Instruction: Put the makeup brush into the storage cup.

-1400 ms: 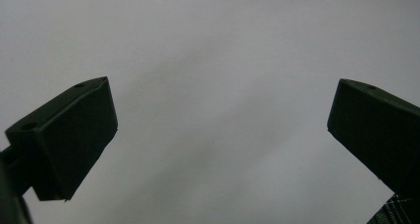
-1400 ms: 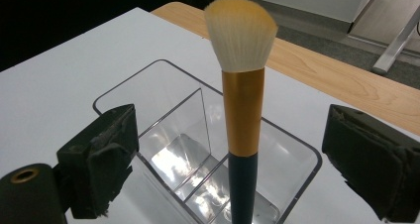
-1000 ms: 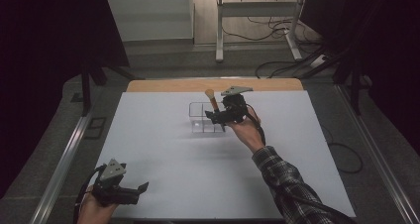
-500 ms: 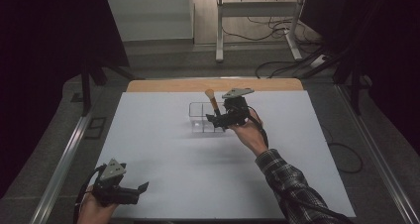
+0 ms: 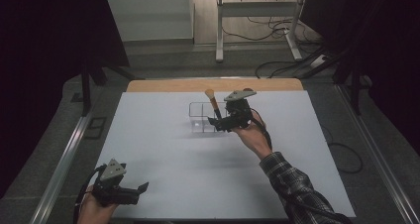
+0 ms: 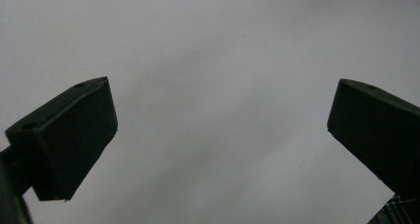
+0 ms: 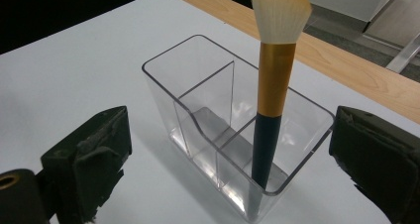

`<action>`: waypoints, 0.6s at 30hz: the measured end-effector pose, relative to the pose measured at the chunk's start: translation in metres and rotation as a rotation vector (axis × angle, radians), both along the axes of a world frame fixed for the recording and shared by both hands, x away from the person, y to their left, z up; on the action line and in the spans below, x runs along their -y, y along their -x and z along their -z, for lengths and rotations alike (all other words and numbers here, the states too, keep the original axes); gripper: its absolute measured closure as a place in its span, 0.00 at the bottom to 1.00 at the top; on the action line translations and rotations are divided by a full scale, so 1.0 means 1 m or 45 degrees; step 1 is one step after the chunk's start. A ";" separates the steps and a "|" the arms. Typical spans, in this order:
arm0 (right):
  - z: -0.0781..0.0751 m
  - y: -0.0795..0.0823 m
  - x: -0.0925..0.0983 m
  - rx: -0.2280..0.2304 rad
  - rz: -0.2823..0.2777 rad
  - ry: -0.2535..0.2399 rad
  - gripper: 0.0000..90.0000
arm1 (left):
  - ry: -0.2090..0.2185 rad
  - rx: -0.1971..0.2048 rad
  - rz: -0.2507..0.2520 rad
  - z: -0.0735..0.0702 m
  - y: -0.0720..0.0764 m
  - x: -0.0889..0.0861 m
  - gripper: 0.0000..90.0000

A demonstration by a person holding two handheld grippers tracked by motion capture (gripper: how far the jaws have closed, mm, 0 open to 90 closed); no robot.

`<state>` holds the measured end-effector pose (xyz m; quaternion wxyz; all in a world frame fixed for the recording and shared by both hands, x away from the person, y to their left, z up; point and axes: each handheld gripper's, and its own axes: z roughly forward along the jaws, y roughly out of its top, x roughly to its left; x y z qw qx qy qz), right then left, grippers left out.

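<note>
A clear plastic organiser [image 7: 198,105] [image 5: 200,116] with several compartments stands on the white table top [image 5: 163,149] toward the back. A makeup brush [image 7: 273,75] [image 5: 214,101] with a dark handle, gold ferrule and pale bristles stands upright in its right-hand compartment, bristles up. My right gripper [image 7: 228,164] [image 5: 218,122] hovers just in front of the organiser, open, its jaws wide apart and holding nothing. My left gripper [image 6: 218,135] [image 5: 138,192] rests near the table's front left corner, open, with bare table between its jaws.
A wooden strip [image 5: 213,85] [image 7: 346,70] runs along the table's far edge. Metal rails [image 5: 64,159] flank the table on both sides. A desk frame [image 5: 257,30] and cables lie on the floor beyond. A plaid sleeve [image 5: 292,189] crosses the table's right front.
My right gripper has drawn slightly back and to the right from the organiser, with the brush left standing in it. The left gripper has stayed put.
</note>
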<state>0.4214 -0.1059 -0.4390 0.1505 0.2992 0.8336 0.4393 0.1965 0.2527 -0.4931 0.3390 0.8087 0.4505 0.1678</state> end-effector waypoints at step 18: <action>0.005 0.007 0.011 -0.025 -0.012 0.013 0.03 | 0.002 -0.006 -0.001 0.000 0.000 0.000 0.00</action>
